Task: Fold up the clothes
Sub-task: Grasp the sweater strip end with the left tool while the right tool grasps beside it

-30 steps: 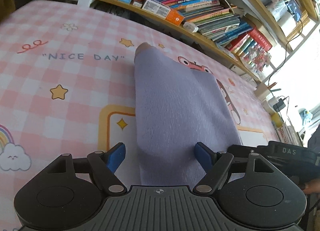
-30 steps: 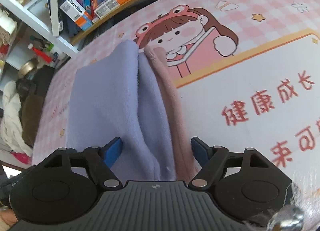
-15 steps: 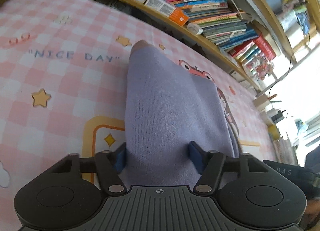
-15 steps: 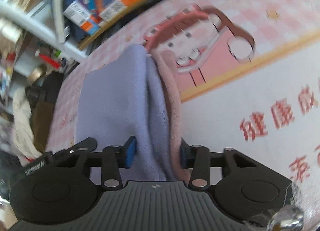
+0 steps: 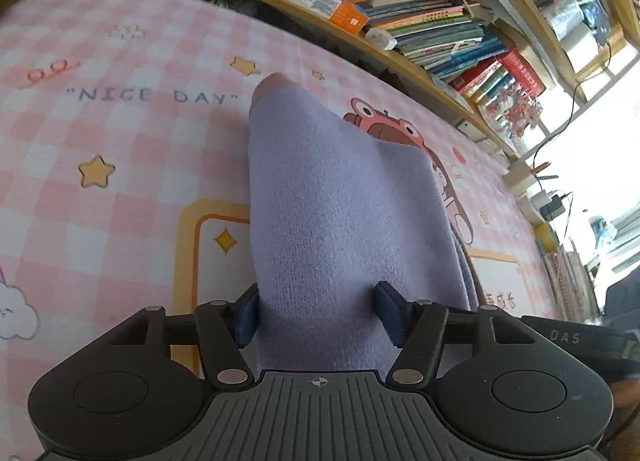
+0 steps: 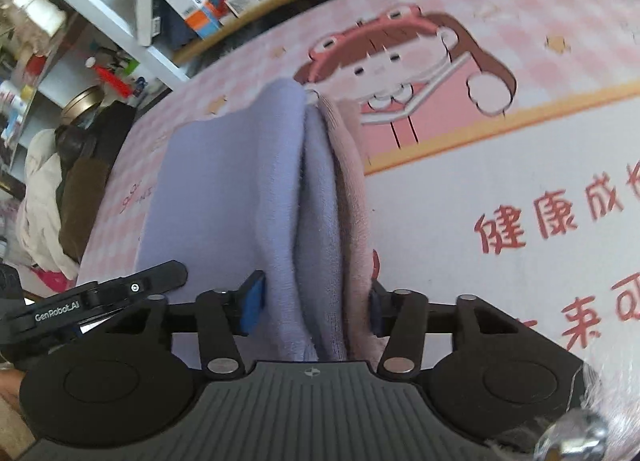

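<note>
A folded lavender garment (image 5: 336, 213) with a dusty pink layer lies on the pink checked cartoon mat (image 5: 120, 149). My left gripper (image 5: 318, 315) is shut on the garment's near edge, blue pads pressed against the cloth on both sides. In the right wrist view the garment (image 6: 256, 189) shows lavender folds and a pink layer (image 6: 352, 181) bunched together. My right gripper (image 6: 312, 303) is shut on this bunched edge. The left gripper's body (image 6: 92, 301) shows at the left of the right wrist view.
A low wooden bookshelf (image 5: 400, 5) packed with books runs along the mat's far edge. Clothes and clutter (image 6: 52, 189) lie beyond the mat's left side in the right wrist view. A cable and small items (image 5: 556, 197) sit at the far right.
Both grippers went from open around the garment's edge to closed on it. The cloth now bunches between the pads of each.
</note>
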Demonstrator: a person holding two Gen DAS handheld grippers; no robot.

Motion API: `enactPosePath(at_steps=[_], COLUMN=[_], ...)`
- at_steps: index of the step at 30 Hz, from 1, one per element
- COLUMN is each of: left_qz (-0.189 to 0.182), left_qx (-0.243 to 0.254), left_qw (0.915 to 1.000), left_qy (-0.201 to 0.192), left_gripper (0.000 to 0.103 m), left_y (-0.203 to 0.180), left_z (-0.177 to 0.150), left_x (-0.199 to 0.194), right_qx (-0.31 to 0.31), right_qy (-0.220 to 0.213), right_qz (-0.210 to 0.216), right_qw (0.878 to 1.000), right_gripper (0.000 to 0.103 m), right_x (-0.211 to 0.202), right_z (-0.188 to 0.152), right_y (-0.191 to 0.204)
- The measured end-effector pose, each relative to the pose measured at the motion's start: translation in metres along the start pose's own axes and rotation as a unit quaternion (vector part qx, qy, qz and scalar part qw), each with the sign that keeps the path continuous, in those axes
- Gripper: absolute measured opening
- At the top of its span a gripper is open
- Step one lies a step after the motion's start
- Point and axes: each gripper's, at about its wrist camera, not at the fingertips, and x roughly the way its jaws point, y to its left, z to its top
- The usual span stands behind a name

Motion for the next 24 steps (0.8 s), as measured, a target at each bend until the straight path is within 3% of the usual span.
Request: enactPosePath(at_steps=[5, 10, 13, 17, 24], left_qz=[-0.011, -0.018, -0.013, -0.014, -0.014], left_qx=[-0.011, -0.016, 0.007, 0.026, 0.055], left_qw=[0.9999, 0.9997, 0.9997, 0.9991, 0.9974], left_qy=[-0.001, -0.005, -0.017, -0.030, -0.044], left_gripper=[0.061, 0.050, 0.047, 0.047, 0.047], left_y=[0.003, 0.004, -0.005, -0.012, -0.022], left_z=[0.000, 0.000, -0.002, -0.004, -0.011], left_x=[0.006, 0.008, -0.001, -0.011, -0.022], right_qx=[-0.007, -0.053, -0.094, -0.129, -0.136], right_qy=[-0.003, -0.020, -0.045, -0.074, -0.096], right_qz=[0.008, -0.001, -0.012, -0.019, -0.022], right_qw=[1.000, 0.998, 0.994, 0.989, 0.986], right_gripper=[0.053, 0.035, 0.030, 0.028, 0.028], right_x=[0.006, 0.004, -0.004, -0.016, -0.028], right_z=[0.002, 0.000, -0.006, -0.012, -0.024], right_y=[0.005, 0.016, 0.028, 0.039, 0.043])
